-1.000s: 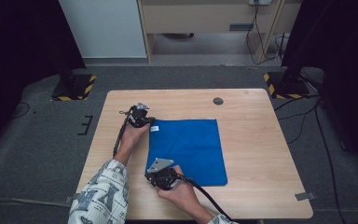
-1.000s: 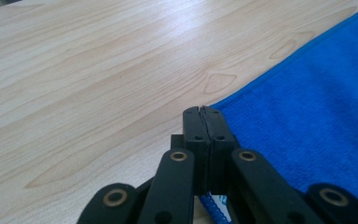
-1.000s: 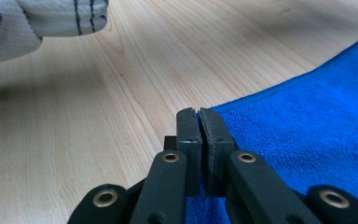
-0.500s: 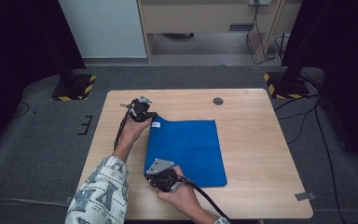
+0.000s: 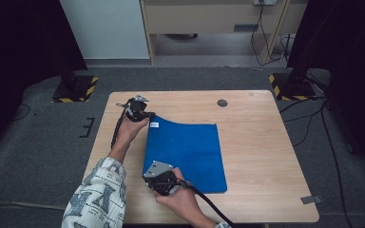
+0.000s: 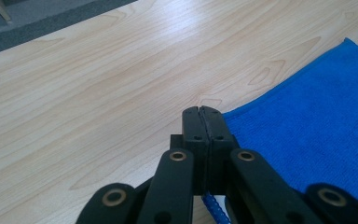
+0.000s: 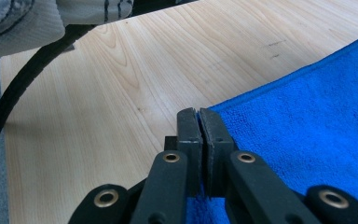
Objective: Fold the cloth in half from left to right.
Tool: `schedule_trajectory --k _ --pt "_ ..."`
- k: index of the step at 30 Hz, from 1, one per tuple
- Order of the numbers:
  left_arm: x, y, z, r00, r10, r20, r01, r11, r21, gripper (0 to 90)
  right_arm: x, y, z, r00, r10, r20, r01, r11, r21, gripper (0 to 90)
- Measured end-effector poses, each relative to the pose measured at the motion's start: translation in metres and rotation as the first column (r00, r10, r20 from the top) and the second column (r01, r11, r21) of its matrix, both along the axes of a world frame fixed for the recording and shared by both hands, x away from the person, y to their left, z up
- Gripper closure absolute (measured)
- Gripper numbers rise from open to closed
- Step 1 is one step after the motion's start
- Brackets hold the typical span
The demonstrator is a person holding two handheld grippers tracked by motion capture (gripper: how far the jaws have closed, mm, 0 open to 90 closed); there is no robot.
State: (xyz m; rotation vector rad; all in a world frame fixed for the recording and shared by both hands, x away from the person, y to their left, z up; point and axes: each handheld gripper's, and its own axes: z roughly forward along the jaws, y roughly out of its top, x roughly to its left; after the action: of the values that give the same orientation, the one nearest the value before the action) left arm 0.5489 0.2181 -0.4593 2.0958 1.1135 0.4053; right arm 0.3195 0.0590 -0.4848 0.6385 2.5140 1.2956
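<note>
both tools have lifted the one blue towel's (image 5: 185,149) left edge; left tool (image 5: 141,113) and right tool (image 5: 158,176) each pinch a corner, grips partly hidden, on the counter (image 5: 261,156).

Prob. a lab: hazard-striped stand bases (image 5: 74,88), black curtains (image 5: 19,42).

Blue terry cloth, rectangular (image 5: 185,149): I log it flat mid-table, white tag at its 11 o'clock corner.

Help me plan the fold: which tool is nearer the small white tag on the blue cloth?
Left. The left tool grips the corner beside the white tag; the right tool grips the blue cloth's near corner.
</note>
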Motion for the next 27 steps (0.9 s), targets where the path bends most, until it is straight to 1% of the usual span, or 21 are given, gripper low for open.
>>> schedule_trajectory --k 4,7,9,14,17,23,27 --pt "-0.001 0.003 0.002 1.0 0.003 0.001 -0.003 1.0 0.009 89.8 -0.001 0.004 0.004 1.0 0.0 0.006 0.0 1.0 -0.002 88.1" --pt "-0.003 0.005 0.006 0.9999 0.006 0.008 -0.006 1.0 0.007 89.8 -0.001 0.006 0.006 0.9999 0.003 0.011 -0.003 1.0 -0.001 88.1" --pt "-0.003 0.007 0.009 1.0 0.006 0.006 -0.006 0.9998 0.02 89.8 -0.001 0.009 0.008 0.9999 0.006 0.015 -0.006 1.0 0.0 88.1" --pt "-0.003 0.015 0.018 0.9997 0.017 0.016 -0.018 0.9997 0.017 89.8 -0.001 0.017 0.012 0.9996 0.015 0.023 -0.015 1.0 0.006 88.1" --pt "-0.004 0.021 0.021 0.9997 0.02 0.012 -0.021 0.9994 0.029 89.8 -0.001 0.021 0.015 0.9995 0.02 0.026 -0.02 1.0 0.007 88.1" --pt "-0.006 0.034 0.023 0.9993 0.038 0.004 -0.038 0.9986 0.037 89.8 -0.001 0.031 0.018 0.9993 0.03 0.023 -0.031 0.999 0.022 88.1" --pt "-0.006 0.036 0.023 0.999 0.044 0.0 -0.044 0.9986 0.027 89.8 -0.002 0.034 0.02 0.9992 0.034 0.023 -0.035 0.999 0.029 88.1"
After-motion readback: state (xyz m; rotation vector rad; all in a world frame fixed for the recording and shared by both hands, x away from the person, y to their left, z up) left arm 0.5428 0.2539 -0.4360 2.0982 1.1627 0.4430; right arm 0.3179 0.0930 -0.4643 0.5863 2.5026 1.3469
